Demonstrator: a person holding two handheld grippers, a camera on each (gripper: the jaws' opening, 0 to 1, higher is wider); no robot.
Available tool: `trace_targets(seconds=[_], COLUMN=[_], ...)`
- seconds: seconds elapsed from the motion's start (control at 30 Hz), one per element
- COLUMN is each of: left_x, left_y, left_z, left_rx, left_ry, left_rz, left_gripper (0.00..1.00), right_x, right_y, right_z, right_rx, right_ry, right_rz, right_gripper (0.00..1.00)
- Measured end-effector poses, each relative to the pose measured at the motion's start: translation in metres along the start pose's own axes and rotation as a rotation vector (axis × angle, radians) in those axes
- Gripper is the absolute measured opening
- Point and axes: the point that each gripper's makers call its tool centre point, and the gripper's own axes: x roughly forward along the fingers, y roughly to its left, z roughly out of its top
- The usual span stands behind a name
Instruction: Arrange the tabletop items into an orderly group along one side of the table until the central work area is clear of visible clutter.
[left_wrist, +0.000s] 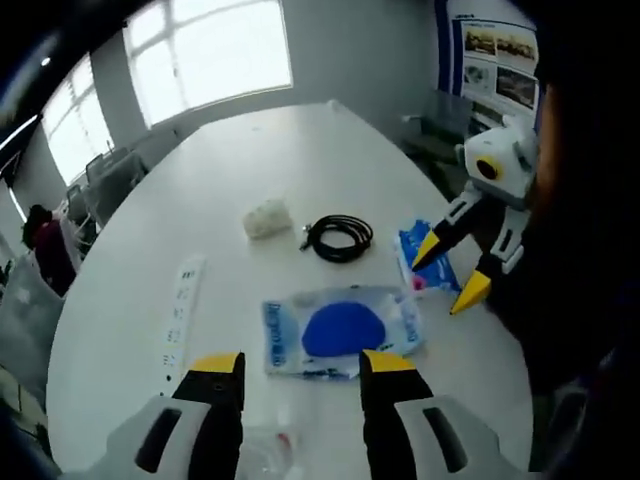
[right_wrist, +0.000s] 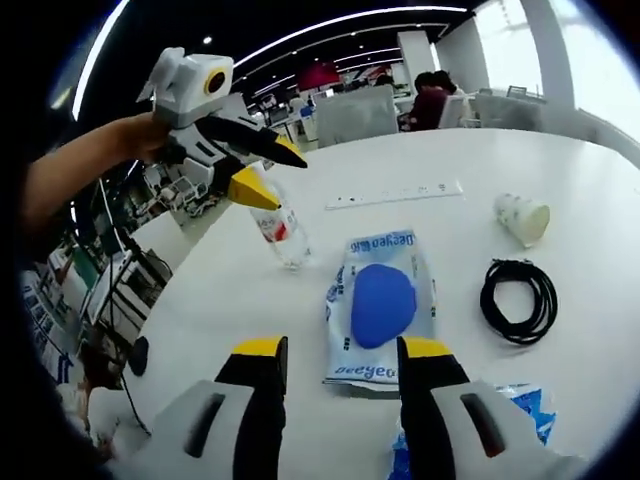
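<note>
Left gripper view: left tongs (left_wrist: 302, 368) open, empty, above clear packet with blue disc (left_wrist: 341, 331); right tongs (right_wrist: 342, 353) likewise open. Still gathering; next, probably grip packet, shift toward white tabletop (left_wrist: 300, 160) edge.

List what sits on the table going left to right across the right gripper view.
Clear plastic bottle → clear packet with the blue round item → coiled black cable. Further back, the white power strip lies between the bottle and the white crumpled cup, which is at the right above the cable.
</note>
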Motion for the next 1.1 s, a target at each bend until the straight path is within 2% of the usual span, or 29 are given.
trace_targets(seconds=[0.07, 0.13, 0.2, 0.3, 0.47, 0.63, 0.83, 0.93, 1.1], left_x=[0.008, 0.016, 0.023, 0.034, 0.051, 0.069, 0.091, 0.099, 0.112], left_y=[0.003, 0.008, 0.009, 0.013, 0.018, 0.021, 0.020, 0.030, 0.044], left_z=[-0.006, -0.017, -0.020, -0.024, -0.033, -0.044, -0.046, -0.057, -0.063], left_rx=[-0.006, 0.004, 0.005, -0.007, -0.013, -0.043, -0.068, -0.093, -0.117], left_ry=[0.029, 0.091, 0.106, 0.119, 0.181, 0.252, 0.276, 0.331, 0.348], left_rz=[0.003, 0.013, 0.008, 0.011, 0.015, 0.022, -0.007, 0.010, -0.003], left_gripper=[0.42, 0.40, 0.40, 0.40, 0.38, 0.37, 0.37, 0.36, 0.34], right_x=[0.002, 0.003, 0.006, 0.007, 0.010, 0.015, 0.021, 0.028, 0.035], right_y=[0.001, -0.002, -0.004, -0.010, -0.016, -0.009, -0.007, -0.007, -0.008], right_z=[-0.006, -0.013, -0.018, -0.023, -0.032, -0.043, -0.053, -0.052, -0.055], right_rx=[0.031, 0.074, 0.145, 0.195, 0.241, 0.291, 0.343, 0.354, 0.398], right_ry=[0.009, 0.027, 0.036, 0.050, 0.077, 0.121, 0.162, 0.161, 0.184], right_rz=[0.007, -0.001, -0.004, -0.017, -0.030, -0.012, -0.008, 0.003, 0.004], right_gripper=[0.40, 0.39, 0.38, 0.38, 0.33, 0.33, 0.29, 0.30, 0.28])
